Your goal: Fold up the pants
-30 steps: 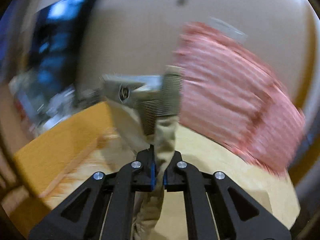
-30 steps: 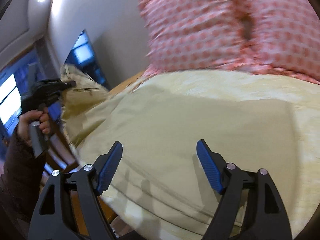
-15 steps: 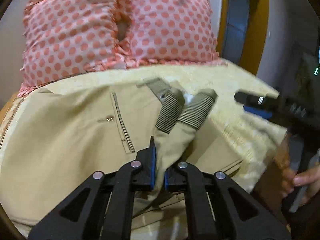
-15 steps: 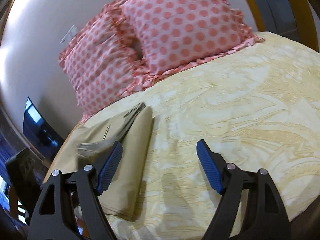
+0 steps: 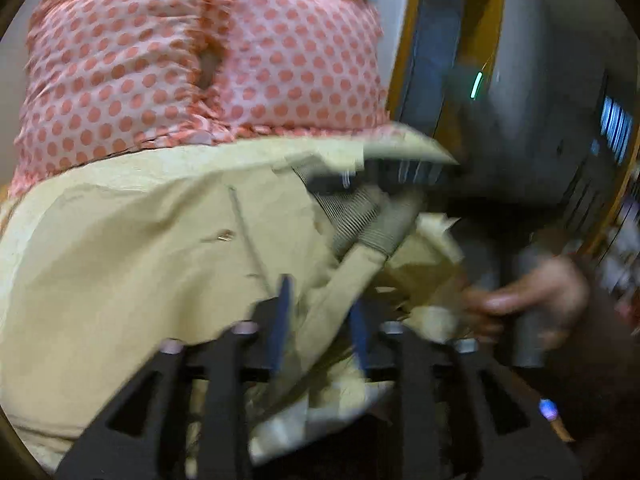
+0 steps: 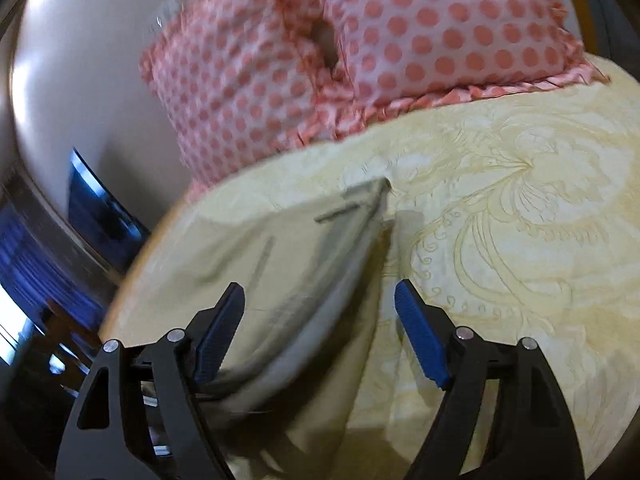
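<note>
While pants (image 5: 132, 264) lay on the bed (image 6: 520, 208) | left hand-held gripper (image 5: 320, 316) stood slightly parted around a trouser leg | right hand-held gripper (image 6: 320, 320) gaped wide over the pants' edge | pillows (image 6: 360, 40) behind

**Left grip released, right gripper brought over the pants**

The left gripper (image 5: 320, 326), clamped on the pants (image 5: 132, 248) half a second ago, is now parted, with the pant leg lying loose between the pads. The right gripper (image 6: 320, 328), earlier over the bedspread (image 6: 500, 208), is now placed over the pants' right edge.
</note>
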The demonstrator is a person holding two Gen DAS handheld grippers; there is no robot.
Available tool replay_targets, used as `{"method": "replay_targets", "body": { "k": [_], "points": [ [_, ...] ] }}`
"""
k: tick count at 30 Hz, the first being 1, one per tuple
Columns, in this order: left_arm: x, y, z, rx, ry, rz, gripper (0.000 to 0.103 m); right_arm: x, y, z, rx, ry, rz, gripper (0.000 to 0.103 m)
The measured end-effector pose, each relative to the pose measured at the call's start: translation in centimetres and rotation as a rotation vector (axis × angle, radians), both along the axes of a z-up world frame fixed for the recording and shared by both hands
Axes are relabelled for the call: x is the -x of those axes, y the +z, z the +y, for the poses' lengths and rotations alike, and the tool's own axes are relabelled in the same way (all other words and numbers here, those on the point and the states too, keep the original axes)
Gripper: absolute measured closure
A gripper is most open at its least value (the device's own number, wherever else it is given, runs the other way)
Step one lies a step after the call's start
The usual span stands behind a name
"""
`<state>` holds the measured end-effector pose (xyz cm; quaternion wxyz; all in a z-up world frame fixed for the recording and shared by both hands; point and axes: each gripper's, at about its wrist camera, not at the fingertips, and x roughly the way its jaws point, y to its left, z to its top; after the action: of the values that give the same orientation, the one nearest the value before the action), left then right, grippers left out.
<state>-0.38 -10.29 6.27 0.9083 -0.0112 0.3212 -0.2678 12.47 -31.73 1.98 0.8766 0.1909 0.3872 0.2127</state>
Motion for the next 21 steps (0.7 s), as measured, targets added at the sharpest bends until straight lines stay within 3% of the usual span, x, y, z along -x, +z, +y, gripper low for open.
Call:
{"method": "replay_targets", "body": {
  "k": [4,7,9,10,18,21],
  "points": [
    [-1.2,2.4,8.4,0.127,0.146,0.04,0.05,-1.8,-1.2,0.2,0.012,0.027,0.067,0.031],
    [-4.6,2.2,14.8,0.117,0.323,0.102,0.049,-2.3,-1.7,0.2,0.001,0.037,0.07,0.032],
    [-6.8,1.3,17.5,0.109,0.374,0.163,0.049,-2.5,-1.8,0.3,-0.027,0.069,0.076,0.045],
    [-8.0,0.4,18.9,0.111,0.397,0.213,0.05,-2.5,-1.8,0.3,-0.038,0.083,0.076,0.047],
    [-12.6,-2.4,19.6,0.143,0.303,0.342,0.047,-3.4,-1.8,0.4,-0.023,0.116,0.076,0.051],
    [-14.4,-3.1,19.2,0.17,0.251,0.375,0.04,-3.4,-1.6,0.4,-0.023,0.145,0.072,0.055]
  ]
}}
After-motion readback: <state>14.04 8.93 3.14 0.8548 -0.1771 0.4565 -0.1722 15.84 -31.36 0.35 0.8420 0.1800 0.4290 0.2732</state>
